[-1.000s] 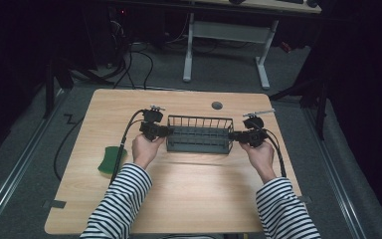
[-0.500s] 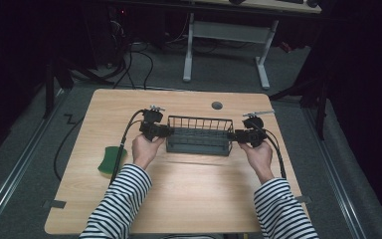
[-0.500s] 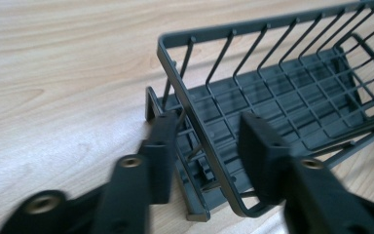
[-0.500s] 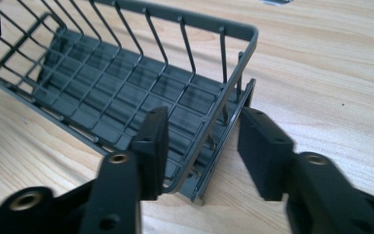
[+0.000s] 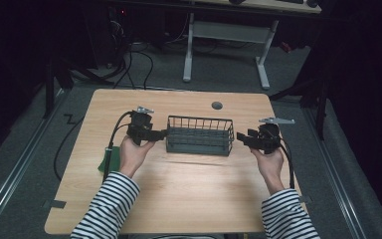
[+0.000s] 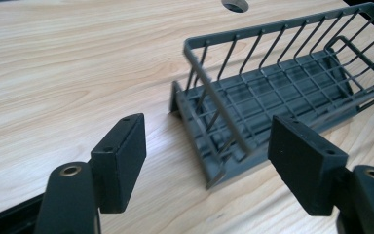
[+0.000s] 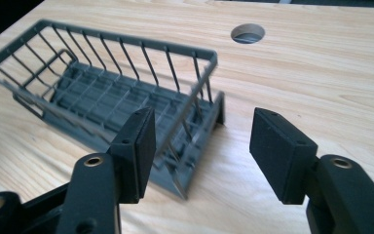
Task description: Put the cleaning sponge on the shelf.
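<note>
left tool (image 5: 160, 133): released; its jaws had just been opening, nothing pressed between the pads; earlier it gripped the basket's left end, now it sat just off that end.
right tool (image 5: 240, 136): released too, jaws just opened wide; earlier it was clamped on the basket's right end, now it was drawn back with a gap to the wire.
basket (image 5: 199, 135): dark wire basket, resting flat on the bench between the two tools, in the same spot as before.
left gripper view: basket's near end wall (image 6: 209, 141) lay ahead of the open pads, apart from both.
right gripper view: basket's corner (image 7: 195, 141) stood beyond the left pad, not touched.
bench (image 5: 189, 189): pale wood, with a round hole (image 5: 217, 105) behind the basket.
surroundings: green thing (image 5: 103, 164) at the left edge, partly hidden by the left hand (image 5: 132, 154); cables on the floor.
in the way: nothing between tools and basket.
</note>
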The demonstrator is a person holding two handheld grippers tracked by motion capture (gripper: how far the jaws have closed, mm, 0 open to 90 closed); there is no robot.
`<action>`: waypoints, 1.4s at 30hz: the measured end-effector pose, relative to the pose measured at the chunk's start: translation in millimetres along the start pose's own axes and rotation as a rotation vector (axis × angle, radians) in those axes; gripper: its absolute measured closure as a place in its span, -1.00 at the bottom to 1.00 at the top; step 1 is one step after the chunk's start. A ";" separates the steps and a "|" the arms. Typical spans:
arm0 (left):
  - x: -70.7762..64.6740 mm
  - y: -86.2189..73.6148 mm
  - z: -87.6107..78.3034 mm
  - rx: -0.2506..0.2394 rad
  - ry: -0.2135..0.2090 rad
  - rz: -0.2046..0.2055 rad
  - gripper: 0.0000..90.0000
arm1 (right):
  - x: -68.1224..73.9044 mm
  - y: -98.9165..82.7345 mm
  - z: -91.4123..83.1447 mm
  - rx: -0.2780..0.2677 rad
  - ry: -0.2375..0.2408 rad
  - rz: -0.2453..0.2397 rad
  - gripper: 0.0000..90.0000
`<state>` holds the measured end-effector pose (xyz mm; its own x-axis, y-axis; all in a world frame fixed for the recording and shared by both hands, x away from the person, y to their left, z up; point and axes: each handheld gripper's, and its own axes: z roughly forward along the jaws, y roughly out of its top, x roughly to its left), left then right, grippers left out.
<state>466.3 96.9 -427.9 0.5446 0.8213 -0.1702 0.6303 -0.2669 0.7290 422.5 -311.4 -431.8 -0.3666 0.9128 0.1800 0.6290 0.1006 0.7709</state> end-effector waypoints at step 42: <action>74.9 -109.1 -52.7 0.139 0.235 -0.132 -0.57 | -8.6 -136.4 -14.2 0.079 -0.194 -0.090 -0.18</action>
<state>409.2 214.1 -485.3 0.3199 0.9433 -0.0880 0.7659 -0.2028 0.6101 330.2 -338.6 -529.9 -0.2897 0.9570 -0.0141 0.6541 0.2087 0.7270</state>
